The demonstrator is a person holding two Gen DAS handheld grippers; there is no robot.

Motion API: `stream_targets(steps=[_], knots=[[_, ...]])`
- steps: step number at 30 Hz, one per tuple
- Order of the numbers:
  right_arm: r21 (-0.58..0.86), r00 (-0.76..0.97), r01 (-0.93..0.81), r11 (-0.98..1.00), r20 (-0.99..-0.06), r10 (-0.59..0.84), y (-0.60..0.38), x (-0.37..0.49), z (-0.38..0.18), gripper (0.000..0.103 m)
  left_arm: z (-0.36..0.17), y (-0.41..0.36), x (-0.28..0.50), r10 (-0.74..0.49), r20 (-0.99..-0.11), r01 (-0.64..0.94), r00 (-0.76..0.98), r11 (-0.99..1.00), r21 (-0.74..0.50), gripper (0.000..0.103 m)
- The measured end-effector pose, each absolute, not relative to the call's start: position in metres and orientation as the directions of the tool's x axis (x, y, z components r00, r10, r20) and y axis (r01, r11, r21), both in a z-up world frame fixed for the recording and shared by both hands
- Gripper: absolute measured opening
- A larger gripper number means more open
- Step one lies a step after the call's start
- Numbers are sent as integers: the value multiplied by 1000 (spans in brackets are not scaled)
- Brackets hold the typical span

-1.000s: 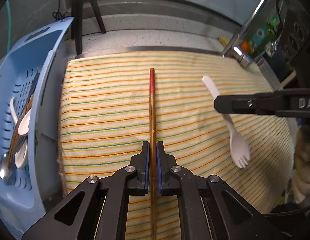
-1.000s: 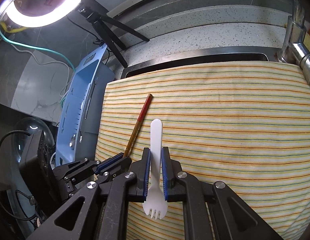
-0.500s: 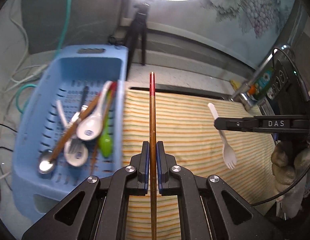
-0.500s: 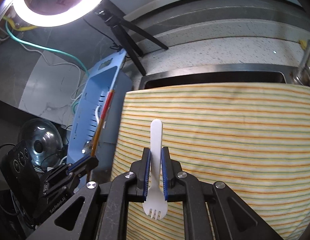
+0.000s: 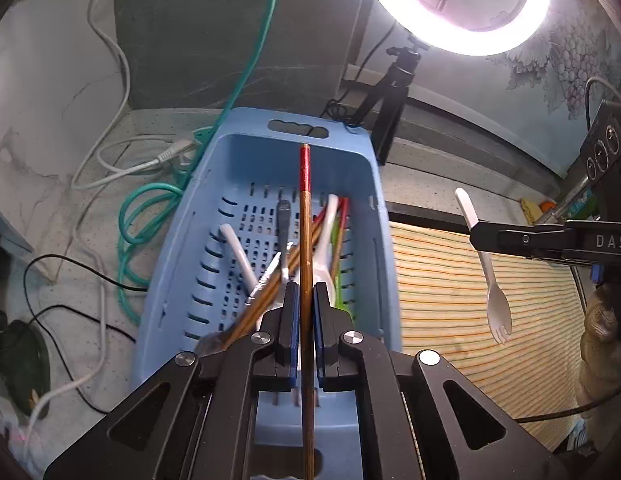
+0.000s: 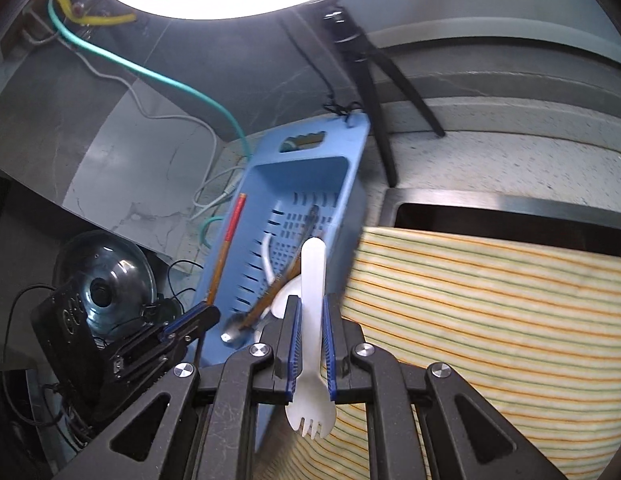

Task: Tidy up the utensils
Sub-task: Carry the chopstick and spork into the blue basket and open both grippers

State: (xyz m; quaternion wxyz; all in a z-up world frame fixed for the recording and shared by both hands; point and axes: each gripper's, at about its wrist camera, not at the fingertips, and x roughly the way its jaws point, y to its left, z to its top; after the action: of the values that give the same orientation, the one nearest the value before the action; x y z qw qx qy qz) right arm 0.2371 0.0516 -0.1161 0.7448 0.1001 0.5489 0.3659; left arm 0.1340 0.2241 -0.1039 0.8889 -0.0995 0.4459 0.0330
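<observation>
Above the blue basket (image 5: 384,248) now, the left hand-held gripper (image 5: 305,312) carries its chopstick (image 5: 305,216).

We've got a light blue slotted basket (image 5: 198,216) as the anchor here. Right beside it lies a cream cloth (image 5: 462,280) with thin orange and green stripes. Over the basket there's a brown chopstick (image 5: 306,240) with a red tip, and over the cloth a plain white spork (image 5: 495,296). Behind the basket runs a teal cable (image 5: 246,76) across the speckled grey table (image 5: 158,136). Both claws are black with blue pads.
</observation>
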Motion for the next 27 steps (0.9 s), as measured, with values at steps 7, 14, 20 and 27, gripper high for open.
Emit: stream_targets(steps=[7, 14, 20, 27], knots=[[550, 112, -456, 700, -744, 658, 93, 245, -119, 10, -104, 241, 148, -16, -804, -160, 595, 977, -138, 5], [529, 108, -470, 706, -759, 641, 117, 251, -128, 10, -107, 251, 159, 8, -805, -175, 594, 977, -119, 5], [511, 102, -499, 700, -767, 633, 128, 252, -130, 11, -110, 258, 166, 27, -808, -197, 589, 974, -112, 5], [509, 99, -505, 697, -768, 632, 127, 253, -129, 14, -105, 261, 165, 45, -805, -221, 592, 969, -109, 20]])
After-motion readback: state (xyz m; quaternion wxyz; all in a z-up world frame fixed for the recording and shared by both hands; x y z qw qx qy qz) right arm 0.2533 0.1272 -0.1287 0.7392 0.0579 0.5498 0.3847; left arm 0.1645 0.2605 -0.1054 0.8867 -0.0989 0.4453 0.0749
